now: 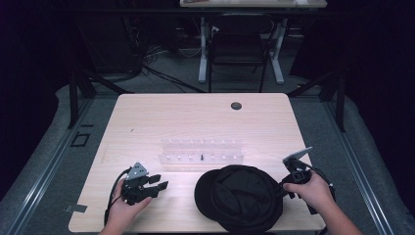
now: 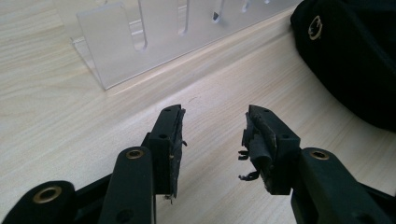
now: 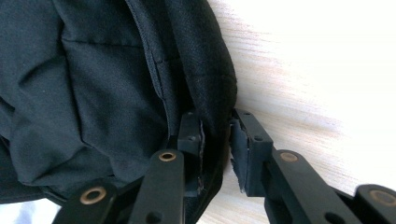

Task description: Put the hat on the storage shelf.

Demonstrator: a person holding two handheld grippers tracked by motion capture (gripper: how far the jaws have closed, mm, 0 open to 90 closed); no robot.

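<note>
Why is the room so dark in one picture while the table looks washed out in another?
High view: light falls on the table alone, the room behind stays dark. Right gripper view: the wood beside the black cap is overexposed to white. Left gripper view: evenly lit, and the clear plastic rack looks hazy.

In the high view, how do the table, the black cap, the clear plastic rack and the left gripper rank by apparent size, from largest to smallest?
1. table
2. black cap
3. clear plastic rack
4. left gripper

The cap lies nearer the camera than the rack, so their order is less sure.
</note>
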